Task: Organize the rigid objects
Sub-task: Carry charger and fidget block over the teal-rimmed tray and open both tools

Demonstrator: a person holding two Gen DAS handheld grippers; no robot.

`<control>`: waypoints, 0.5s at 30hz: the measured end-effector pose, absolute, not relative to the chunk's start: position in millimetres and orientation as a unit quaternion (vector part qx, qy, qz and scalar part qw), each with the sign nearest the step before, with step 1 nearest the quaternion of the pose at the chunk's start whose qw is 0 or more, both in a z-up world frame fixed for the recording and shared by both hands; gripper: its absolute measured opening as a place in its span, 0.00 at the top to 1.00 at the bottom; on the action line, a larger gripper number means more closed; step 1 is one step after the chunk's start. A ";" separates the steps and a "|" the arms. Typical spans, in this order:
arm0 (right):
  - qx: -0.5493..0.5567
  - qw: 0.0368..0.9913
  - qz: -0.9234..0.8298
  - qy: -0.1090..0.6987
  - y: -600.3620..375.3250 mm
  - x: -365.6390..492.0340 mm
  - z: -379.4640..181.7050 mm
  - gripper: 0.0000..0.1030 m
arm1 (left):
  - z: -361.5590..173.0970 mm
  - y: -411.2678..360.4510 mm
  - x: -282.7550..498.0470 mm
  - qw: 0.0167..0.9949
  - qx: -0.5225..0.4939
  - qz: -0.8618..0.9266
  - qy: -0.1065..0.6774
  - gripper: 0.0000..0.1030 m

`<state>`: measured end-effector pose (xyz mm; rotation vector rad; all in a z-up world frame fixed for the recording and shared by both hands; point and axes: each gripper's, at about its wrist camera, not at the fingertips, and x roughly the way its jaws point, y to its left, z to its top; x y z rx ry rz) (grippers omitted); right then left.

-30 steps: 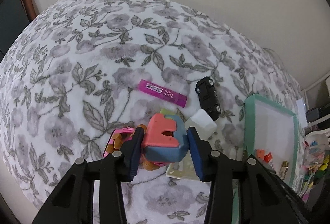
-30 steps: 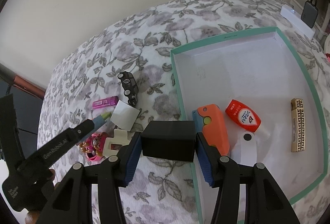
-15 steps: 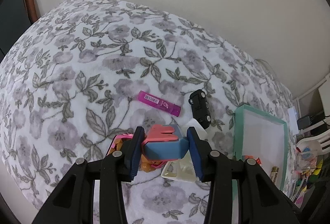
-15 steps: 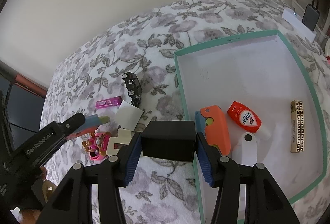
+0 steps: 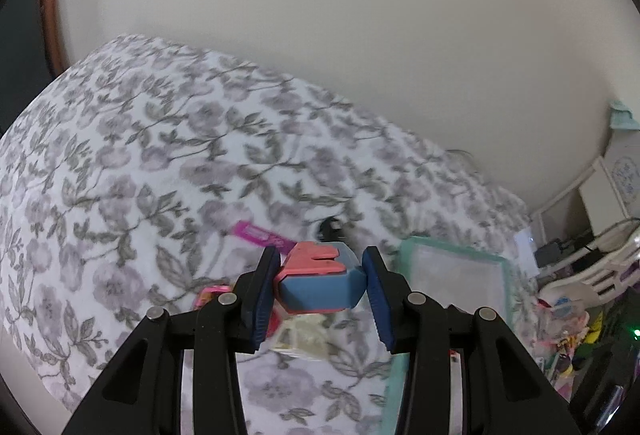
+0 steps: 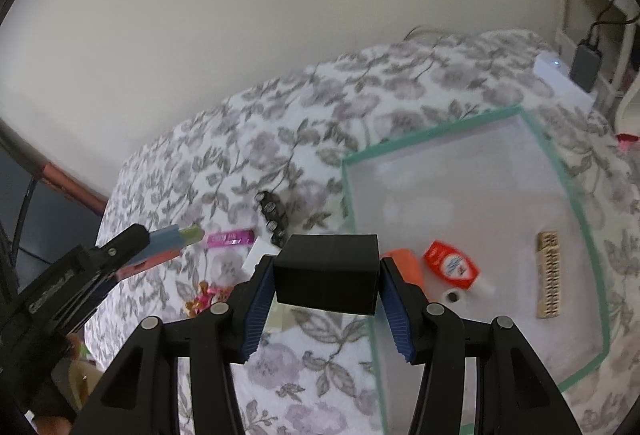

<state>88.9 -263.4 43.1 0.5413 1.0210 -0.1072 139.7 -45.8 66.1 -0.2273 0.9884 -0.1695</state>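
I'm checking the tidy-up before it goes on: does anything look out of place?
Several things lie loose on the floral bedspread outside the teal-rimmed box: a toy car and a pink tube. Nothing looks spilled or broken.

Matt black plastic box (image 6: 328,269); smooth blue-and-coral plastic toy (image 5: 318,285). Soft, fuzzy floral cloth bedspread (image 5: 140,171) lies underneath. At 3 o'clock, the teal-rimmed tray (image 6: 560,171) looks like matt white card.
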 end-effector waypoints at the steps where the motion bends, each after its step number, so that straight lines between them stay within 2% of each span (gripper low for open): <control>1: 0.256 0.837 -0.058 0.480 -269.0 87.5 44.1 0.47 | 67.6 -52.6 139.0 0.870 -0.106 -0.088 0.473 0.57; 11: 0.275 0.818 -0.157 0.480 -343.2 66.5 26.5 0.47 | 50.8 -149.7 135.2 0.849 -0.055 -0.158 0.500 0.57; 15: 0.251 0.809 -0.219 0.484 -369.8 55.9 18.6 0.47 | 36.7 -186.9 137.8 0.848 -0.033 -0.160 0.504 0.57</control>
